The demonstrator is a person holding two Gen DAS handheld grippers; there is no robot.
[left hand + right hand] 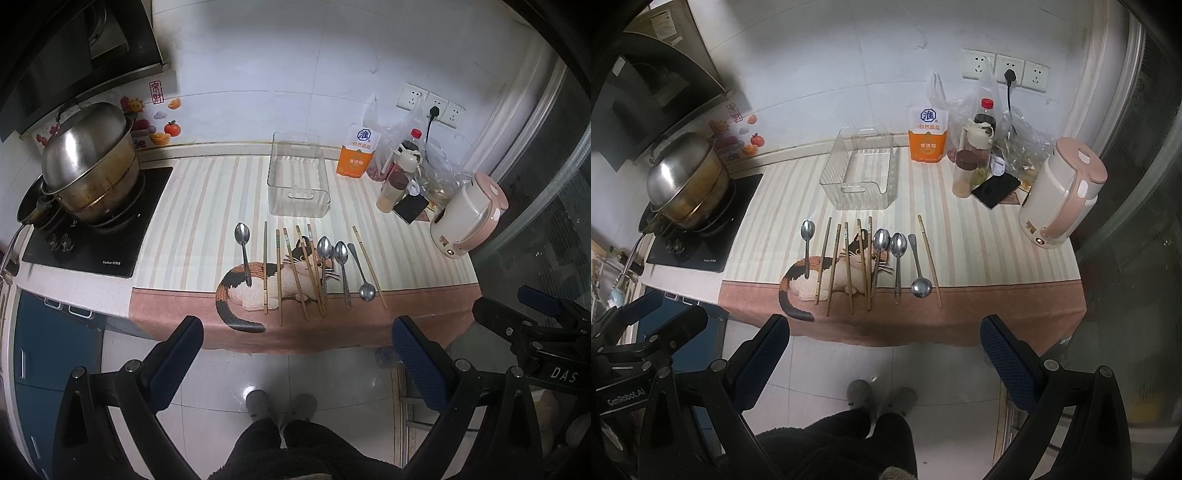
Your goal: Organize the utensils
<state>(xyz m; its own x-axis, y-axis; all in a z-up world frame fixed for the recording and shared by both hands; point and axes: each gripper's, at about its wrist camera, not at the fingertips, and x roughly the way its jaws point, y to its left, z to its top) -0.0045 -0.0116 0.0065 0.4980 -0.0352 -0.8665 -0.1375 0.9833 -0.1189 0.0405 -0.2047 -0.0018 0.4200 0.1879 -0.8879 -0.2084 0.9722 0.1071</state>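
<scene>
**Utensils in a row below the clear bin**

Utensils lie loose on the striped cat mat (207,206) covering the desk (66,291), all placed relative to the empty clear bin (298,177). Just in front of the bin runs a row of wooden chopsticks (279,273) and metal spoons (341,262); one spoon (243,251) lies at the row's left end. Both the left gripper (297,354) and the right gripper (884,350) hang wide apart, empty, off the desk's near edge, well apart from the bin.

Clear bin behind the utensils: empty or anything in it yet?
Empty. The clear bin shows only its ribbed floor through the walls; the spoons and chopsticks all lie on the cat mat in front of it.
</scene>
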